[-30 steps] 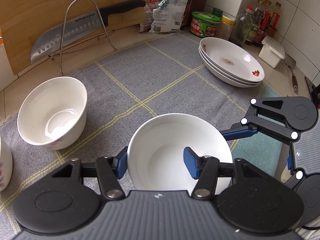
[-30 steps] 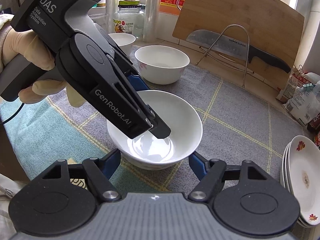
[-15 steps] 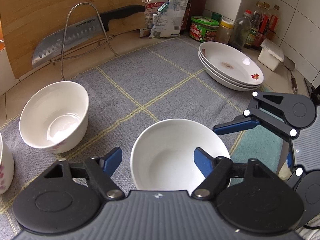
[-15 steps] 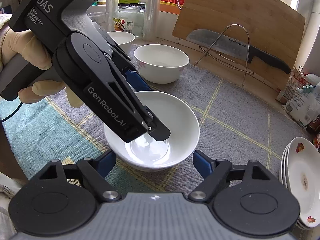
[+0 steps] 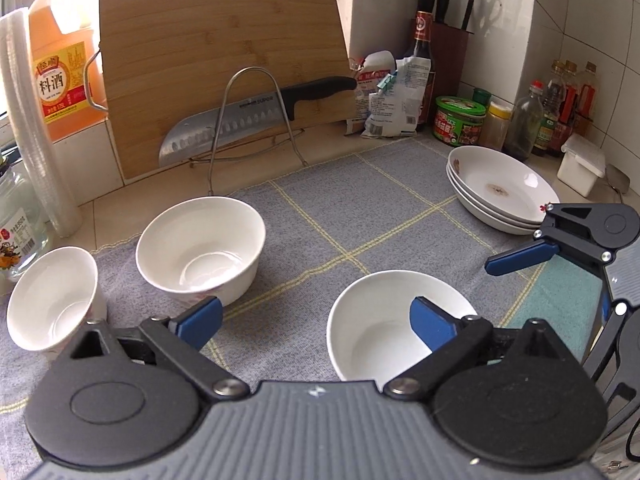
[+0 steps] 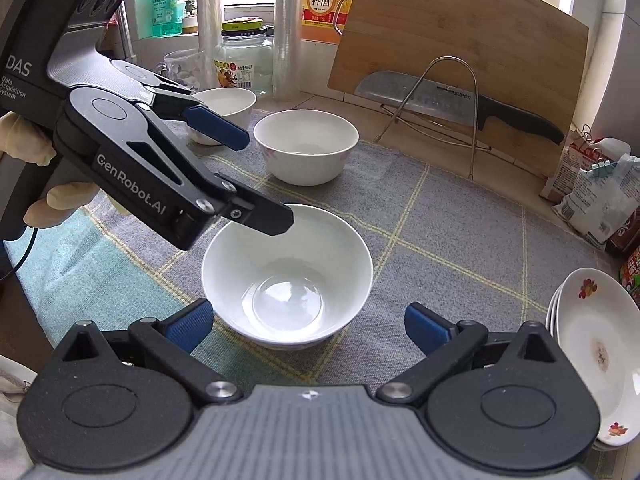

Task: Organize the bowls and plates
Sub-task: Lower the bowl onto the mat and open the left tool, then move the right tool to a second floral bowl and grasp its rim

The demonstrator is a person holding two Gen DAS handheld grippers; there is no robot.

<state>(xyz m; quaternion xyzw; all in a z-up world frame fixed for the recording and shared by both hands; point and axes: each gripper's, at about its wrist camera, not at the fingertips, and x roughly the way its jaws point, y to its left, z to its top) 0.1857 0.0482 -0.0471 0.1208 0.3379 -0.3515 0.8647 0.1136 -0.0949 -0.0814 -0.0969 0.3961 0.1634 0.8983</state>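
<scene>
A plain white bowl [image 5: 380, 320] [image 6: 288, 272] stands on the grey checked cloth [image 5: 360, 208]. My left gripper [image 5: 316, 320] [image 6: 256, 176] hovers just above its rim, jaws opening, the right finger over the bowl's inside and no pad touching. My right gripper [image 6: 308, 326] has its jaws opening too, the bowl standing free between its fingers; one of its blue fingers [image 5: 520, 260] shows in the left wrist view. A second bowl [image 5: 200, 248] [image 6: 306, 144] and a third [image 5: 48, 304] [image 6: 224, 108] stand farther left. Stacked flowered plates [image 5: 500, 192] [image 6: 592, 360] lie at the right.
A wooden cutting board [image 5: 224, 60] leans on the back wall behind a wire rack holding a large knife [image 5: 248, 120]. Bottles, jars and bags [image 5: 460, 120] crowd the back right corner. A gloved hand [image 6: 24, 148] holds the left gripper. A glass jar [image 6: 240, 64] stands at the back left.
Both grippers' jaws spread wide and came off the bowl, which stays on the cloth. The left gripper rose and tilted up, so more of the back wall shows. The right gripper kept its place.
</scene>
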